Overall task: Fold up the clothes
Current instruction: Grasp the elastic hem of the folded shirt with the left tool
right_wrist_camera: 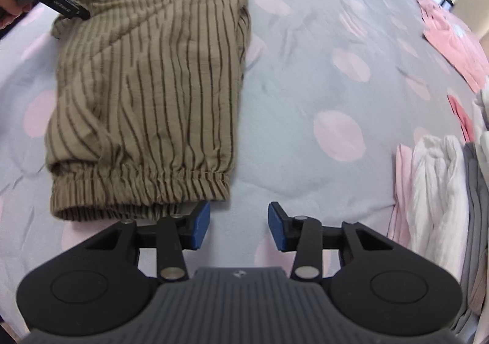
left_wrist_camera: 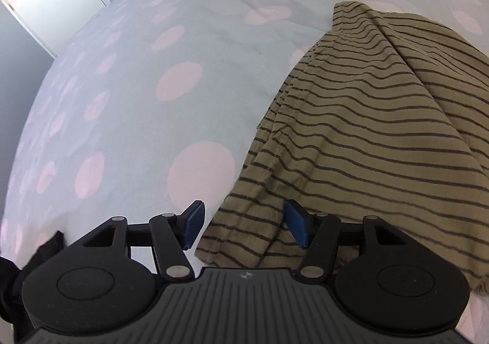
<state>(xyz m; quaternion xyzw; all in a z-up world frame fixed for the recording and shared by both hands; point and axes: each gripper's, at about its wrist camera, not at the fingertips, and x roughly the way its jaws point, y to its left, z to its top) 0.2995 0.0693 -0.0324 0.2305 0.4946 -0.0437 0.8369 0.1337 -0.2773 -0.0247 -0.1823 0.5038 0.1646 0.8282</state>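
Your right claw (right_wrist_camera: 239, 225) hangs open beside the waistband of the folded striped shorts (right_wrist_camera: 152, 93) on the bed (right_wrist_camera: 305, 69), your left claw (left_wrist_camera: 241, 226) open over their hem corner, likely released after folding.

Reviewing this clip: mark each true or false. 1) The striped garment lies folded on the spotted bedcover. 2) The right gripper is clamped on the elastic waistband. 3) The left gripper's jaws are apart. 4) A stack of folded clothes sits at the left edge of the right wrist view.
1) True: the striped garment lies folded on the bedcover.
2) False: the right gripper is open over bare bedcover beside the waistband.
3) True: the left gripper is open.
4) False: the folded clothes sit at the right edge.
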